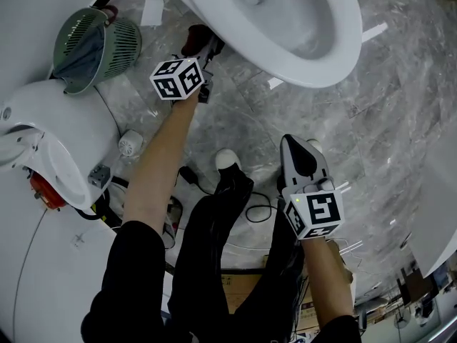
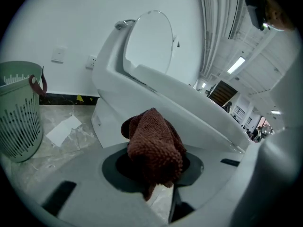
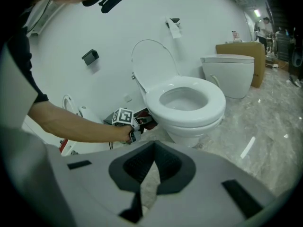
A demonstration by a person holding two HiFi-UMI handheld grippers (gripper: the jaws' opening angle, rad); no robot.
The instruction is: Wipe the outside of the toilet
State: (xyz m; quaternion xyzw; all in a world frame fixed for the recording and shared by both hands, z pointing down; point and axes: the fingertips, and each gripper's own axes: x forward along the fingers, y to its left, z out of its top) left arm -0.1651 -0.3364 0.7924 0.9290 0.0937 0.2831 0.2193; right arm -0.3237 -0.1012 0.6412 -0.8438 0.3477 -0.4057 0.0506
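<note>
The white toilet (image 1: 285, 27) fills the top of the head view, lid up. My left gripper (image 1: 207, 48) reaches under the left side of the bowl, shut on a dark brown cloth (image 1: 194, 40). In the left gripper view the bunched cloth (image 2: 154, 148) sits between the jaws, right before the toilet's (image 2: 156, 93) side and base. My right gripper (image 1: 290, 143) hangs low over the floor, away from the toilet, jaws shut with nothing in them. The right gripper view shows the toilet (image 3: 189, 103) ahead and the left gripper (image 3: 135, 122) with the cloth (image 3: 146, 120) at its side.
A green slatted basket (image 1: 96, 45) stands left of the toilet. Beside it lie a white appliance (image 1: 50, 141), cables (image 1: 193, 181) and paper scraps (image 2: 64, 129) on the marble floor. A second toilet (image 3: 229, 74) and a cardboard box (image 3: 241, 48) stand to the right.
</note>
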